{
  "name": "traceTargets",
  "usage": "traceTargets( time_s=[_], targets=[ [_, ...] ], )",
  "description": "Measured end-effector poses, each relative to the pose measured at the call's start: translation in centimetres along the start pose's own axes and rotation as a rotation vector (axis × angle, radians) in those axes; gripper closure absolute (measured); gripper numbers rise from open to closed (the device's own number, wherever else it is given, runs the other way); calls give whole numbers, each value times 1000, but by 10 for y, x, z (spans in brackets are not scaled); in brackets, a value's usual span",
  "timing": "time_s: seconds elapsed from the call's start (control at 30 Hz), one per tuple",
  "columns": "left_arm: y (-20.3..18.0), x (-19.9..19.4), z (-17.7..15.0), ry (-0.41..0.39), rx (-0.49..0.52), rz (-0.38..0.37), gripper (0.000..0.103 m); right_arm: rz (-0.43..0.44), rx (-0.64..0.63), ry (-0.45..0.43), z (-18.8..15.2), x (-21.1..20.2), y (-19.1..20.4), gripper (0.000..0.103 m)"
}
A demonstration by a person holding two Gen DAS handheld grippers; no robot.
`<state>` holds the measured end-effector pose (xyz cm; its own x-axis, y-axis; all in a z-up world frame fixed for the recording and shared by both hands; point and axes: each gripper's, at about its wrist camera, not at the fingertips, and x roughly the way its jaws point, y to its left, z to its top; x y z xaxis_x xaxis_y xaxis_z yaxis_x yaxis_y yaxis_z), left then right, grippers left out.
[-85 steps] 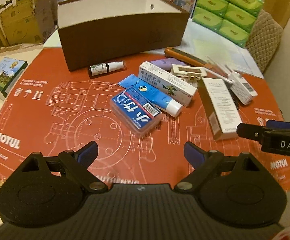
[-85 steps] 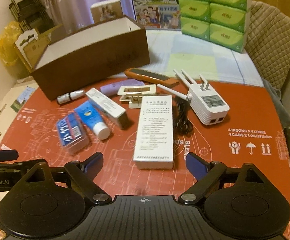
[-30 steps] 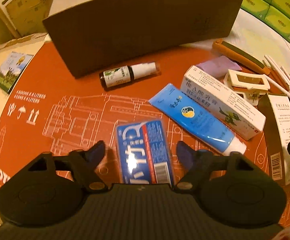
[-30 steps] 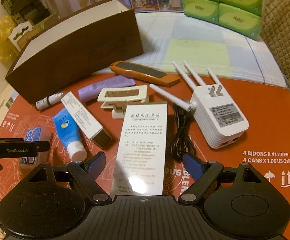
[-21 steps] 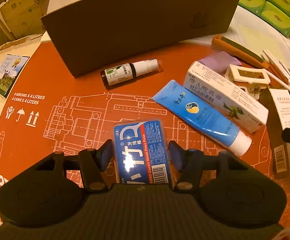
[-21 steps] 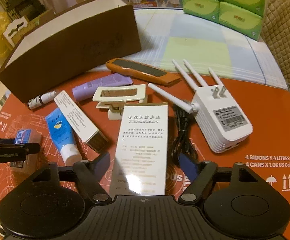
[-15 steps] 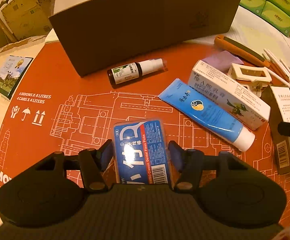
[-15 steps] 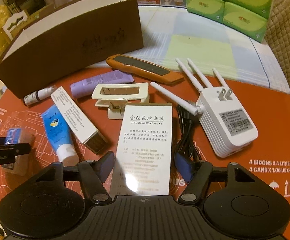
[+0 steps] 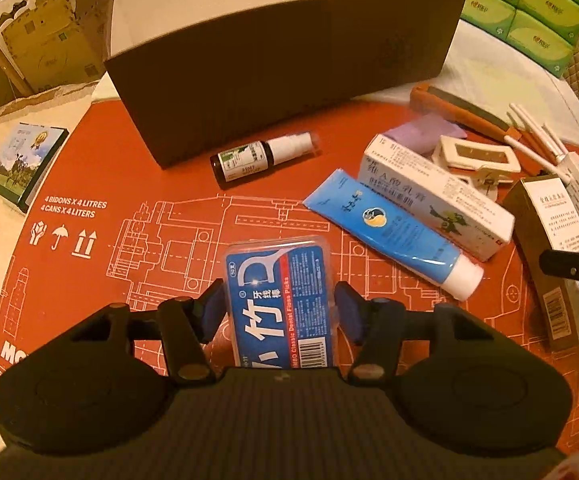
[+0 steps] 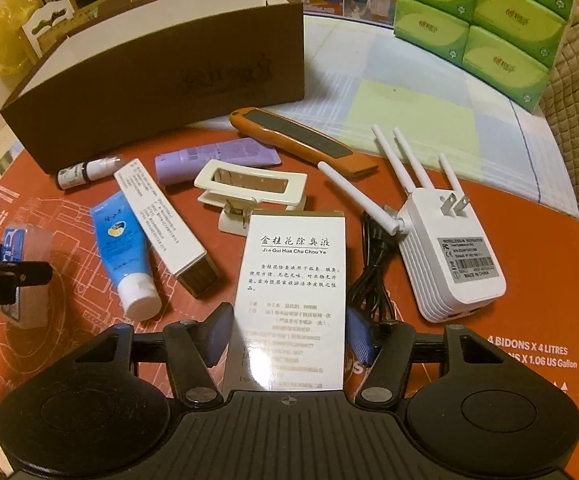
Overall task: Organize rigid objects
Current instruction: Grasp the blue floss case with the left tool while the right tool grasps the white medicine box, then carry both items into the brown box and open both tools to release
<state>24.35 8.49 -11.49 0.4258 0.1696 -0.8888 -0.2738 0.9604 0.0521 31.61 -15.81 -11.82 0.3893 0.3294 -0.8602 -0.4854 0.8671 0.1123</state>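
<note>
Left wrist view shows my left gripper (image 9: pixel 279 312) straddling the blue floss-pick case (image 9: pixel 279 304), its jaws closing with both blue pads at the case's long edges; the case lies flat on the orange surface (image 9: pixel 129 168), a little in front of the brown box (image 9: pixel 289 64). Through the right wrist view, my right gripper (image 10: pixel 287 340) is doing the same around the white carton (image 10: pixel 295 280) printed with black text, jaws closing on its near end, the carton lying lengthwise between the white clamp (image 10: pixel 251 188) and me. Neither pair of pads looks fully pressed home, so I'd finish the squeeze before lifting anything. The case is slick clear plastic, so I judge it best to keep the pads square on its long sides and low enough to catch the wall, not the rounded lid. The carton is long and I hold it at one end, so it will likely droop or swing; a firm, centred pinch and a slow, straight rise should keep it off the black cable (image 10: pixel 373 268) and the white repeater (image 10: pixel 449 256) beside it. After that, I'd carry both over the tall front wall of the box, clearing the rim before I let go.
</note>
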Motion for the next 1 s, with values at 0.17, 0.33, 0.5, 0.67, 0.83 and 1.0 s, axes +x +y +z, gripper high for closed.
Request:
traceTargets(
  time_s=[0.17, 0.33, 0.5, 0.67, 0.83, 1.0],
  targets=[
    [-2, -9, 0, -17, 3, -12, 50, 21, -6, -22, 0, -18, 0, 47],
    [-4, -20, 0, -33, 6, -18, 50, 48, -7, -45, 2, -33, 2, 47],
    [-2, -29, 1, -52, 1, -19, 50, 78, -19, -77, 8, -43, 7, 47],
    [-1, -39, 6, -69, -3, -21, 50, 106, -38, -103, 17, -49, 15, 47],
    [-1, -50, 16, -86, -10, -26, 50, 133, -74, -117, 28, -51, 25, 47],
    [0, -58, 33, -103, -18, -38, 50, 160, -115, -140, 45, -51, 38, 47]
  ],
)
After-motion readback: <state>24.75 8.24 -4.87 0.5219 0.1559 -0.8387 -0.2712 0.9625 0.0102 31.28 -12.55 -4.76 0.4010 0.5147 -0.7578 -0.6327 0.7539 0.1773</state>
